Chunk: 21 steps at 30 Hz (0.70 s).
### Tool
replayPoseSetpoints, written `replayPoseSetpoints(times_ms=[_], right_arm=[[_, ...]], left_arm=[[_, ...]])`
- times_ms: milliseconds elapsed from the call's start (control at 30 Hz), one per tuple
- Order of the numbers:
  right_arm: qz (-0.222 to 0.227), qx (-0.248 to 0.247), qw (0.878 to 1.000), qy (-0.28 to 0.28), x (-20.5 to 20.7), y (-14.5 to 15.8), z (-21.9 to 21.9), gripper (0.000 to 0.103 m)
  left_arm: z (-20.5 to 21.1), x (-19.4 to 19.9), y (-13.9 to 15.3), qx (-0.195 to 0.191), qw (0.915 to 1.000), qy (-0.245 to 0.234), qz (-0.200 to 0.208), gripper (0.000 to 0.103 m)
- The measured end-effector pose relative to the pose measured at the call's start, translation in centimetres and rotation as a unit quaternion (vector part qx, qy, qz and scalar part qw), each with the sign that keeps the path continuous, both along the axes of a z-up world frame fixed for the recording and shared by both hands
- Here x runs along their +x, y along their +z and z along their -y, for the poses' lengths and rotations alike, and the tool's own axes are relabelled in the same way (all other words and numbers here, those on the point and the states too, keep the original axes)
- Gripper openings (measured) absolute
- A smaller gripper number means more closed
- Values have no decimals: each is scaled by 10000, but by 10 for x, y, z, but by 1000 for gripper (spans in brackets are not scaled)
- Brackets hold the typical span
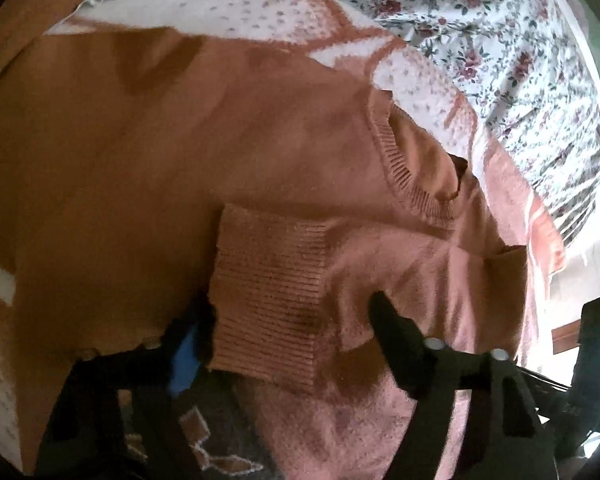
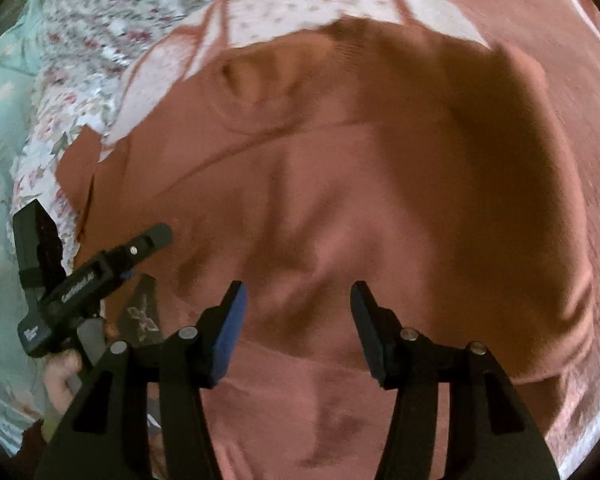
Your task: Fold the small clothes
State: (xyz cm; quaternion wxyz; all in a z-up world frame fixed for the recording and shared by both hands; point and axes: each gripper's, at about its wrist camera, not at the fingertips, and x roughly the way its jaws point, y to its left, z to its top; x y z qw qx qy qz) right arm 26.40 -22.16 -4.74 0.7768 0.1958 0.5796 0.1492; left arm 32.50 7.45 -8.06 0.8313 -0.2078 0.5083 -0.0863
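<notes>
- The rust-orange knitted sweater (image 1: 148,168) lies spread right in front of both grippers, on a pink and white fleecy blanket (image 1: 236,8) dotted with small specks, itself over a floral sheet (image 1: 480,32).
- Its knit is fine and smooth across the body, with a thick ribbed round neckline (image 1: 396,160) ahead and to the right of the left gripper.
- A sleeve cuff (image 1: 268,300), ribbed in straight ridges and roughly rectangular, sits between the fingers of the left gripper (image 1: 284,332); the black right finger (image 1: 384,312) presses into the fabric beside it, while the blue-padded left one is mostly hidden behind the cuff.
- Whether the left pads actually pinch the cuff cannot be told; the jaws stand partly apart.
- The right gripper (image 2: 298,300) is released: its black fingers, one with a flat blue pad (image 2: 230,332), stand apart with nothing between them, just above the soft creased sweater body.
- In the right wrist view the left gripper's black body shows low to the left, a hand (image 2: 62,376) below it.
</notes>
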Motion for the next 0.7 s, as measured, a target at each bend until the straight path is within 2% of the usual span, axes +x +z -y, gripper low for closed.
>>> replayPoseSetpoints(times_ms=[67,133,167,200,233,267,300,367,433,500,567,600,700], right_arm=[[-83,-61,9999,-78,-4,-4,8,55],[-109,-86,9999,-89,-8,-7,9,55],[-117,-100,9999,-74,-10,-9,11,55],[-142,-121,9998,-44,-12,-11,9,55],[-175,-130,9998,-8,-13,-13,7,55],[-189,-135,9997,14,-15,-14,6,55],[-196,-143,9997,47,-17,-15,4,55],[-154,-193,9996,123,-21,-13,-1,55],[-95,-224,9996,173,-23,-10,-4,55],[-28,-217,9995,207,-26,-7,-7,55],[42,-249,9995,212,-27,-6,-9,55],[41,-271,9994,217,-27,-8,-10,55],[-15,-214,9996,183,-26,-8,-4,55]], left_arm=[[1,-1,2,-14,9999,-142,12,58],[6,1,1,195,9994,-282,-22,53],[7,0,0,281,9989,-372,-20,46],[10,1,-2,402,9982,-444,-19,33],[12,3,-3,530,9973,-514,-3,24],[11,3,-3,530,9970,-559,16,12],[10,2,-1,465,9971,-607,47,6],[8,0,12,385,9966,-682,240,5],[7,-4,29,493,9949,-744,477,5],[3,-5,34,611,9933,-742,637,5],[-9,-1,19,862,9940,-572,360,5],[-17,-1,16,841,9948,-486,292,5],[-33,-7,24,798,9952,-308,484,5]])
